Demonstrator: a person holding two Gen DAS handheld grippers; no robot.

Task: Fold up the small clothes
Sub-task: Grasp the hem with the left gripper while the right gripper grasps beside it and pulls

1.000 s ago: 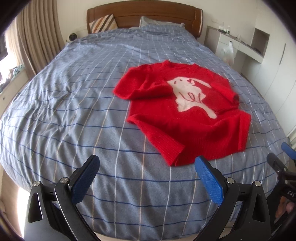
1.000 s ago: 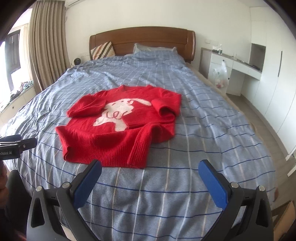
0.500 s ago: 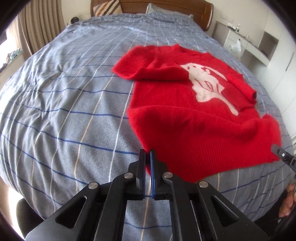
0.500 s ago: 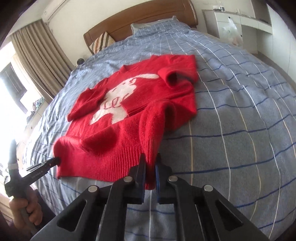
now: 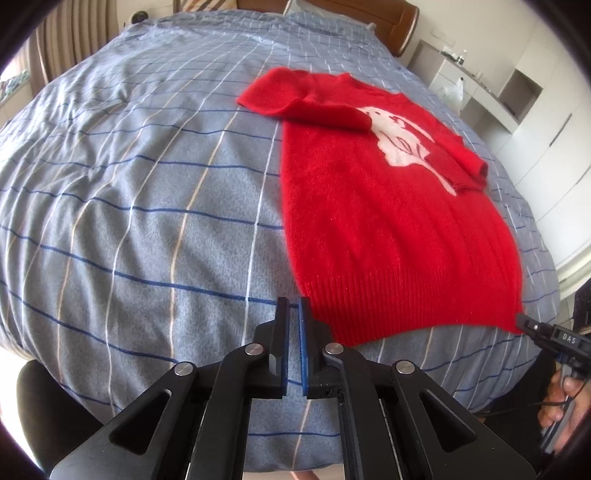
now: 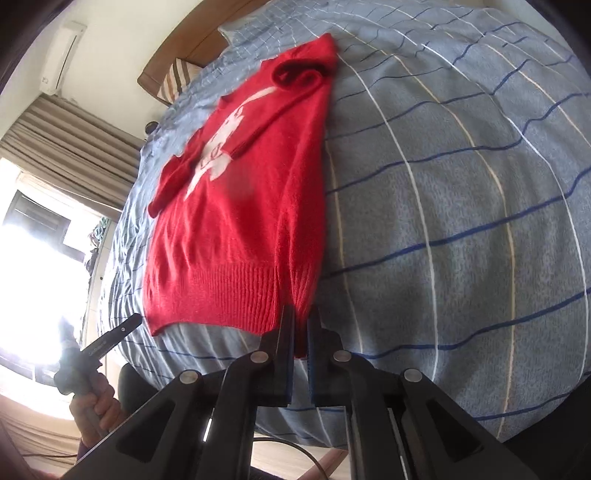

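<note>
Both my grippers have dropped and snapped together, so the red sweater [image 5: 391,221] now lies flatter on the bed [image 5: 147,206], stretching toward twelve o'clock, right gripper [image 6: 301,332] pinching its hem corner, left gripper [image 5: 291,314] apparently empty beside the hem's other corner.

Fuzzy knit sweater [image 5: 388,236] – matt woven bedspread [image 5: 147,221], glossy wooden headboard [image 5: 400,22].
</note>
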